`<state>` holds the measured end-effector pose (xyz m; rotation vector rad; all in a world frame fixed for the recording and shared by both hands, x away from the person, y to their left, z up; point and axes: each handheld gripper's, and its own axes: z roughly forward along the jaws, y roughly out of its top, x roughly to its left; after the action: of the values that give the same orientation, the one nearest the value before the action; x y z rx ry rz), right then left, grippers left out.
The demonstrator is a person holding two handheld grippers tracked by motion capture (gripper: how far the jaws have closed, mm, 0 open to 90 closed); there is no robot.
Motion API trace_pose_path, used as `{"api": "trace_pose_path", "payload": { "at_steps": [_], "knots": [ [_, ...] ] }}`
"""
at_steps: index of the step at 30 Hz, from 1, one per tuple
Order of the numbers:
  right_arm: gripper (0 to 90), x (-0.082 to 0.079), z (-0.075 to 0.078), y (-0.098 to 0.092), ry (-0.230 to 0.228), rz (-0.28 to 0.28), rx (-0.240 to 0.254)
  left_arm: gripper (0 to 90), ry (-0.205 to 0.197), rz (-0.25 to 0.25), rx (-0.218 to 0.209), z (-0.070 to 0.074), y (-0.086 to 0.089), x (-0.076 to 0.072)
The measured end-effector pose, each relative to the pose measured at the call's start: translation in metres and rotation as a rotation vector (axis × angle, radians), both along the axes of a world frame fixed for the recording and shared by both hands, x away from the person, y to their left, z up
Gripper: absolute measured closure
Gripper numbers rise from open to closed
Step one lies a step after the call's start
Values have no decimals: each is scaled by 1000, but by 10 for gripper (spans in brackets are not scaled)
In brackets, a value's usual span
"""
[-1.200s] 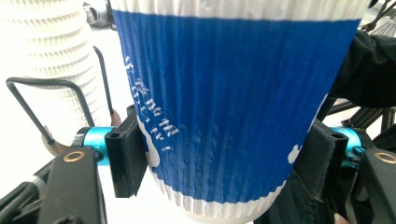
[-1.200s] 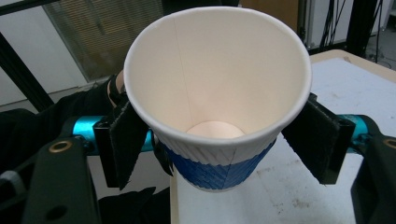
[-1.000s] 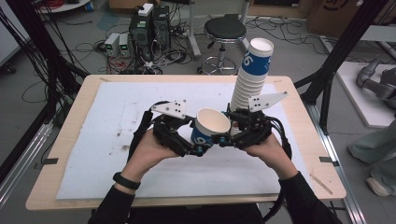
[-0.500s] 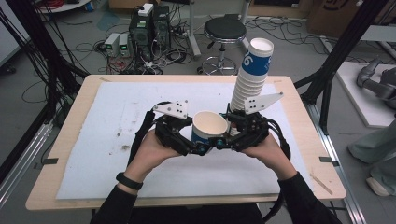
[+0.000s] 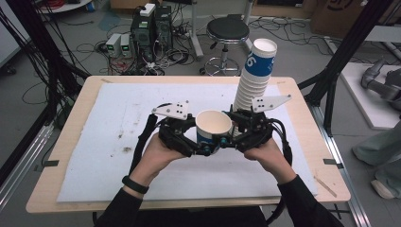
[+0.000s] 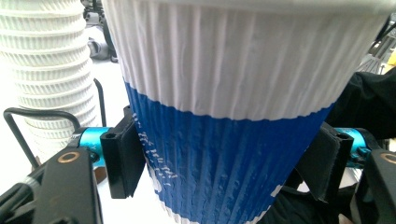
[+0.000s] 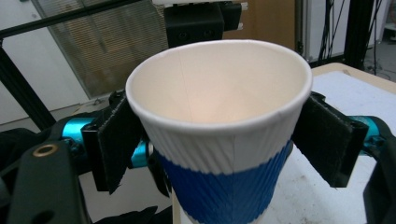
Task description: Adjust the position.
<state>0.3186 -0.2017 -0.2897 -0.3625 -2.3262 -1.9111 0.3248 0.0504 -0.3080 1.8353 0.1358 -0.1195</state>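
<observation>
Just in front of the tall cup stack (image 5: 254,78), the left gripper (image 5: 201,146) had closed on the blue-and-white cup (image 5: 213,130) and held it, while the right gripper (image 5: 226,142) had just been opening around it, so the cup likely changed hands.

black stool (image 5: 228,31) and computer towers (image 5: 151,21) beyond the table (image 5: 71,132)

Cup stack (image 5: 254,75) stands close behind right tool (image 5: 230,140); white mat (image 5: 118,118) left seemingly open.
</observation>
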Motion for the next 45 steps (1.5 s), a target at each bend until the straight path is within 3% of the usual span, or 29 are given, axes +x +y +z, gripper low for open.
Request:
{"api": "trace_pose_path", "payload": {
  "at_steps": [3,5,10,16,19,25,33,38,45],
  "knots": [
    [215,-1,0,1,-8,12,2,266,14,-4,-2,0,-1,-1],
    [219,-1,0,1,-11,7,6,251,2,0,-3,0,-2,-1],
    [227,-1,-2,2,-12,7,11,189,22,12,-36,1,-2,-2],
    [229,-3,-2,4,-23,8,15,190,39,13,-43,1,-1,-1],
    [231,-3,-2,4,-25,3,16,253,35,2,-54,2,-1,-2],
    [194,-3,-2,5,-21,-3,17,251,27,2,-46,1,0,0],
    [169,-2,2,-9,-66,-44,23,252,15,30,-79,7,15,1],
    [169,1,-1,-14,-58,-65,10,252,10,59,-117,11,24,2],
    [169,0,-12,-3,-50,-53,-55,253,0,80,-143,14,28,3]
  ]
}}
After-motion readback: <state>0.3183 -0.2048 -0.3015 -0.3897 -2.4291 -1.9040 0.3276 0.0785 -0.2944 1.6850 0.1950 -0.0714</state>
